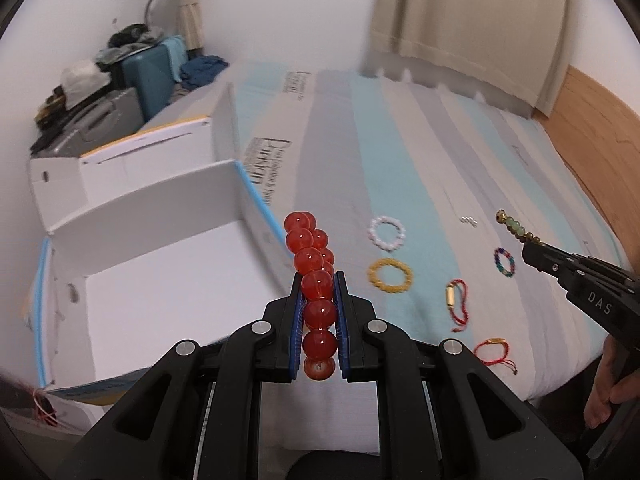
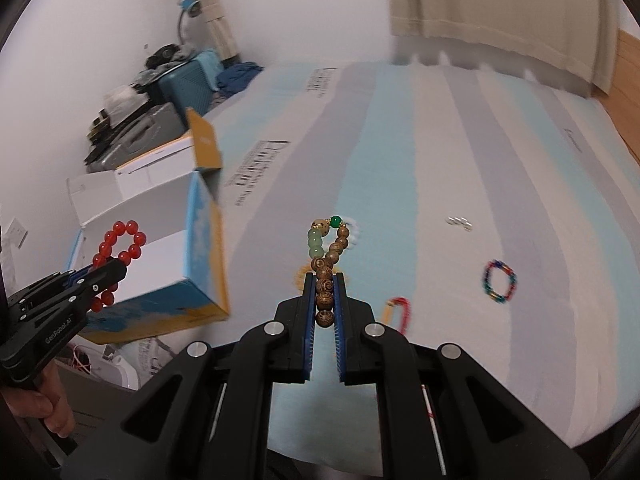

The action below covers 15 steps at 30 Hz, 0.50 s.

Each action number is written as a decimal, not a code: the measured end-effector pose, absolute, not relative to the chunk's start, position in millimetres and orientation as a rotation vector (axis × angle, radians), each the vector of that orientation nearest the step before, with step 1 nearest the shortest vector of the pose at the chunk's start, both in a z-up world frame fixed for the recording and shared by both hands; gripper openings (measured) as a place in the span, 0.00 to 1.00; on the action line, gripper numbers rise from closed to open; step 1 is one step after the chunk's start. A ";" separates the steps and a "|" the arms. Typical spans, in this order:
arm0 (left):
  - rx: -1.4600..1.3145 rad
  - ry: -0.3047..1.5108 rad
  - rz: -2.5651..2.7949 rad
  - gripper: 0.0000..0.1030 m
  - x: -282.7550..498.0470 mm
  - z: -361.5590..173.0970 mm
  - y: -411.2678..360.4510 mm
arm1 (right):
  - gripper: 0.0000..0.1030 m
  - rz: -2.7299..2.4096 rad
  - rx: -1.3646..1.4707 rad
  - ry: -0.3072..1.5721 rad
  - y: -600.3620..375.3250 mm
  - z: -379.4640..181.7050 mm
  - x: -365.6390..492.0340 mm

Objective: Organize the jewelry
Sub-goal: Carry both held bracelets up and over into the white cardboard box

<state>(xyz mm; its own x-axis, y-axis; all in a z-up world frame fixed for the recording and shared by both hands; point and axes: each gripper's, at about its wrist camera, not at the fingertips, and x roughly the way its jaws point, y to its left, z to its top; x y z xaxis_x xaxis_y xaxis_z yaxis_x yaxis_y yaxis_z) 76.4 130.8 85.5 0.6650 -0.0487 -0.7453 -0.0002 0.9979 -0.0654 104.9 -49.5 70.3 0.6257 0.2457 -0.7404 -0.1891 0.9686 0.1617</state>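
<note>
My left gripper (image 1: 319, 280) is shut on a red bead bracelet (image 1: 314, 280) and holds it in the air beside the open white box (image 1: 172, 264); it also shows in the right wrist view (image 2: 106, 270) with the red bracelet (image 2: 124, 246) in front of the box (image 2: 168, 256). My right gripper (image 2: 324, 280) is shut on a brown wooden bead bracelet with green beads (image 2: 326, 258), above the striped bed (image 2: 440, 160). In the left wrist view the right gripper (image 1: 530, 248) holds that bracelet (image 1: 514, 226).
On the bed lie a white bead bracelet (image 1: 387, 233), a yellow one (image 1: 390, 275), a multicoloured one (image 1: 505, 263), two red cord bracelets (image 1: 457, 304) (image 1: 493, 350) and small silver rings (image 1: 469, 221). Suitcases (image 1: 148, 76) and clutter stand far left.
</note>
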 end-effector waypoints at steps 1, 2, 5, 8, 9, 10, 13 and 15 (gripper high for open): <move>-0.067 0.841 -0.017 0.12 74.3 86.7 139.5 | 0.07 0.263 0.061 0.855 -39.1 73.1 105.6; -0.070 0.841 -0.006 0.12 72.5 87.3 146.2 | 0.07 0.271 0.055 0.852 -32.5 74.5 105.9; -0.089 0.840 0.030 0.12 66.9 89.5 171.7 | 0.07 0.304 0.033 0.847 -4.7 80.0 107.3; -0.101 0.836 0.058 0.12 62.4 91.7 193.4 | 0.07 0.335 0.012 0.846 22.5 82.2 109.5; -0.102 0.834 0.067 0.12 59.9 92.3 200.2 | 0.07 0.347 0.005 0.845 33.2 83.0 109.9; -0.104 0.833 0.080 0.12 57.7 92.7 208.7 | 0.07 0.356 0.001 0.844 39.8 83.7 110.2; -0.118 0.834 0.110 0.12 53.5 91.9 230.0 | 0.07 0.389 -0.015 0.844 70.6 85.2 112.5; -0.130 0.836 0.130 0.12 50.5 91.2 242.8 | 0.07 0.415 -0.032 0.846 91.6 84.7 113.5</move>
<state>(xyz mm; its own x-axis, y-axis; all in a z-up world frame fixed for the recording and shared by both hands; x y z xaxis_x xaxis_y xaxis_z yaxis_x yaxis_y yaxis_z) 50.5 242.8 91.2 0.6637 0.0632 -0.7453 -0.1658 0.9841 -0.0641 113.5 91.6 84.7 0.5876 0.3438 -0.7325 -0.3686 0.9196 0.1359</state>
